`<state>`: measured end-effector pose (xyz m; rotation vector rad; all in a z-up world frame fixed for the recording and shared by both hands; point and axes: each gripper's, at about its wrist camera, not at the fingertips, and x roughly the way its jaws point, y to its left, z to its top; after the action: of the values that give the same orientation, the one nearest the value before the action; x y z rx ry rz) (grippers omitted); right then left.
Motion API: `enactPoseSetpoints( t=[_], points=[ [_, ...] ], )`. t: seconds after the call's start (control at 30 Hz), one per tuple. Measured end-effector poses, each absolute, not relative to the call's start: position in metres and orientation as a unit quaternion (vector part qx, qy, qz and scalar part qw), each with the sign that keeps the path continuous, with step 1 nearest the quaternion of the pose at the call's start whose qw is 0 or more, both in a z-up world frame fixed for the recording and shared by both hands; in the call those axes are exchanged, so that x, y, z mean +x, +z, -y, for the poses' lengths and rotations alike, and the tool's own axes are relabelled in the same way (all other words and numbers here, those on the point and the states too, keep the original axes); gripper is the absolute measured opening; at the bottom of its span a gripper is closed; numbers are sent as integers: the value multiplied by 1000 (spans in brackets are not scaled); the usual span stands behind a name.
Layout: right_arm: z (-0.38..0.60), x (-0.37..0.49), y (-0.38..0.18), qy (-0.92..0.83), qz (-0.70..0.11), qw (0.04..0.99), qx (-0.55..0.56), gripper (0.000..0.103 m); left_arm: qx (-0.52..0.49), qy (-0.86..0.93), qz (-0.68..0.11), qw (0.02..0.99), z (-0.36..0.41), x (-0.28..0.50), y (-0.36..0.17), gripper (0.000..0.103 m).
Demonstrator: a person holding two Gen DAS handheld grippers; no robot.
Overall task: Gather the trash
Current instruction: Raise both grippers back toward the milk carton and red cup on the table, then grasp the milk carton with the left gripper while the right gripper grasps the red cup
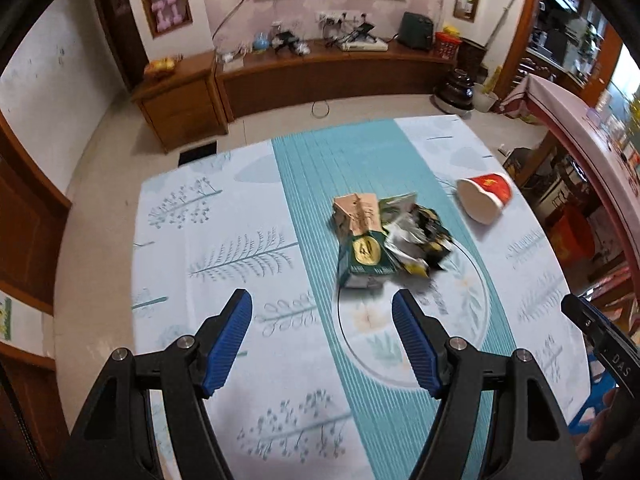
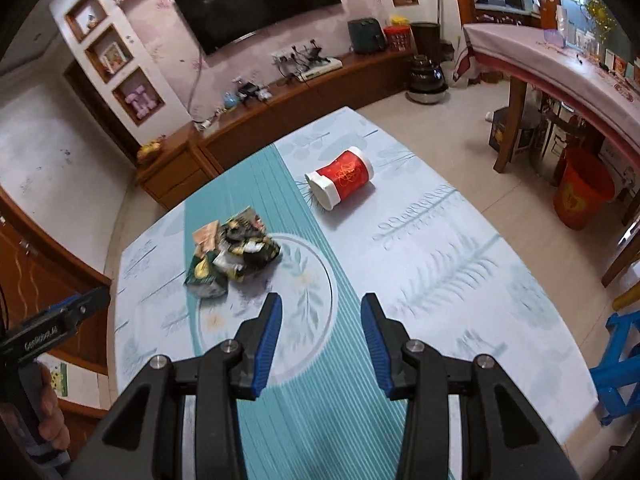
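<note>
**Both grippers empty above the counter, trash pile ahead**

The landmark is the trash pile, a heap in the middle of the counter, lying on the teal stripe of the leaf-printed cloth and at the far rim of a circle printed on it.

Left of the pile the cloth is bare pale print. The left gripper hangs on the near side of the pile and slightly left of it, its blue pads spread wide with nothing between them, apart from the trash.

The pile itself is made of a crumpled brown paper piece at its far left, a dark green carton at its near left, and a crushed black, white and yellow wrapper on its right; the three touch one another.

The right gripper hangs on the near side of the pile and to its right, its pads moderately apart and holding nothing.

Right of the pile and a little farther back, well apart from it, a red paper cup lies on its side on the pale cloth.
</note>
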<state>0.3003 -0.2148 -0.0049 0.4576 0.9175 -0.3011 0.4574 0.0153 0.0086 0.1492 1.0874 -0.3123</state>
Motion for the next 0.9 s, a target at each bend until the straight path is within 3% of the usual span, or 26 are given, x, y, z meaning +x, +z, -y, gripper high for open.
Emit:
enactPoseSetpoints(
  t=[0.33,0.9],
  points=[
    [225,387,-32,-193,-425,873,140,41,54,-149,-579,800,13,521,-61,71],
    [231,449,-92,-273,-439,853,71,41,20,-156,-608,778,25,569,-99,71]
  ],
)
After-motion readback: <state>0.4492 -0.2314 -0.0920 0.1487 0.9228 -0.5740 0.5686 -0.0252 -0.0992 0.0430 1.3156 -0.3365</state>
